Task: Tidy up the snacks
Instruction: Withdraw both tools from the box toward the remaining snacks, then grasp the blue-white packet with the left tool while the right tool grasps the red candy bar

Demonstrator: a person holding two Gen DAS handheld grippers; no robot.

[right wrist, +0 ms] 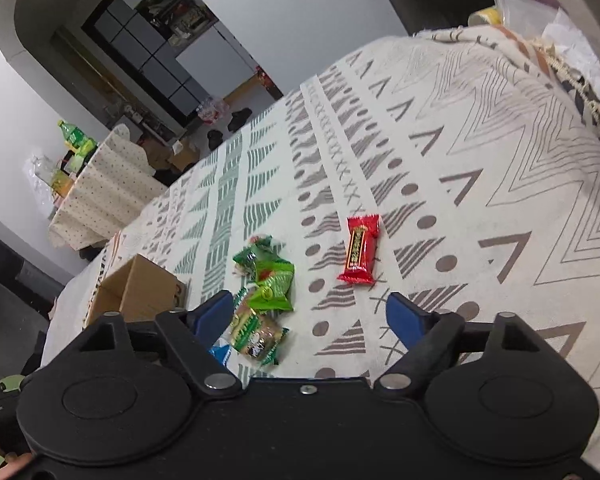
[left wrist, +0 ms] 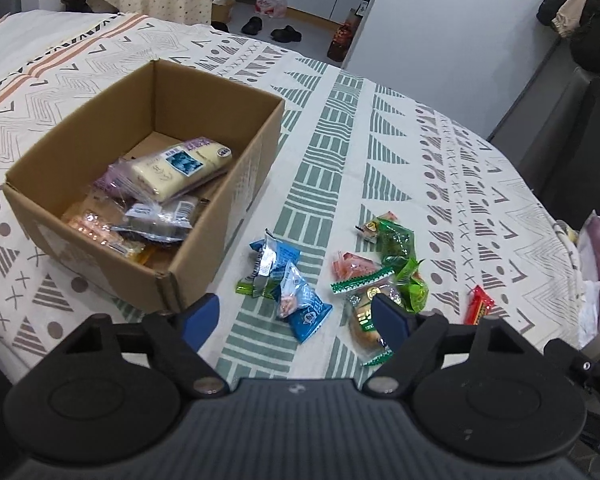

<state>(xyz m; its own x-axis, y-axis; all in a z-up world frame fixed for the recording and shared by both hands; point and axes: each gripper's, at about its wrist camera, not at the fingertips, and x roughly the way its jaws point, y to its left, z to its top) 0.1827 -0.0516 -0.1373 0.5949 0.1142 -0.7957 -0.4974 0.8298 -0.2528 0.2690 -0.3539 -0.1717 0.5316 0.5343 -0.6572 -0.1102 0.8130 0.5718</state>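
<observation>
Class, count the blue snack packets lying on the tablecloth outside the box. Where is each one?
2. One blue packet lies right of the cardboard box; the other lies just nearer the camera, touching it. More may be hidden.

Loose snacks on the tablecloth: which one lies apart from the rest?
The red bar. It lies alone on the grey-patterned cloth, while the green packets and blue packets cluster beside the cardboard box.

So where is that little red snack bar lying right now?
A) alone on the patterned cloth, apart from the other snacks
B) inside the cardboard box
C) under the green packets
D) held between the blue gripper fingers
A: the red snack bar lies by itself on the patterned tablecloth, clear of the green packets and outside the cardboard box.
</observation>
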